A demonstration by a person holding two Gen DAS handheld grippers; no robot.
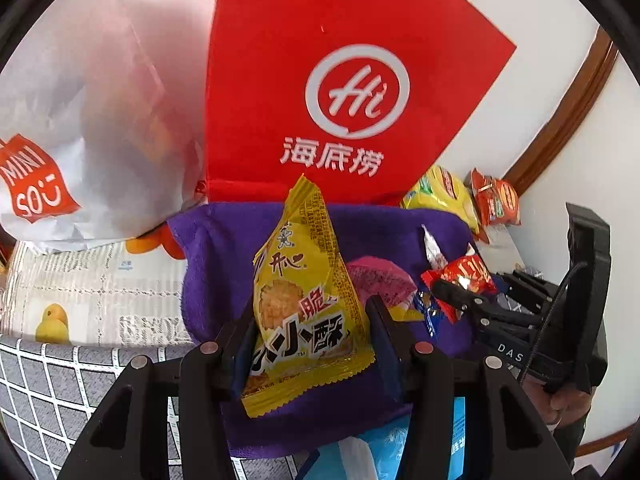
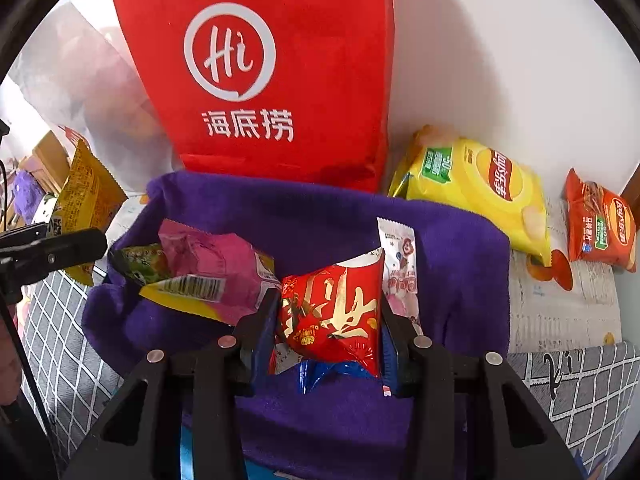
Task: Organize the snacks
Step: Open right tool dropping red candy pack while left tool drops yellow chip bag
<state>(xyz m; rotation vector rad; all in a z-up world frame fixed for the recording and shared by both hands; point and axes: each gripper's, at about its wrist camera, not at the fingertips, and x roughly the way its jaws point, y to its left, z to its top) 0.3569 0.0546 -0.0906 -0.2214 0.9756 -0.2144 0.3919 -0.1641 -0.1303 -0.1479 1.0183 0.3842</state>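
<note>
Left wrist: yellow snack packet (image 1: pixel 304 304) upright, lengthwise, apparently gripped.

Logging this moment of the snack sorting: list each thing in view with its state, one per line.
left tool: shut on the yellow snack packet
yellow snack packet: held upright over the purple cloth
right tool: shut on the red snack packet
red snack packet: held, sealed
purple cloth: spread out, holding loose packets
pink packet: lying on the cloth
red bag: standing upright
yellow chip bag: lying down, sealed
orange chip bag: lying down, sealed
</note>
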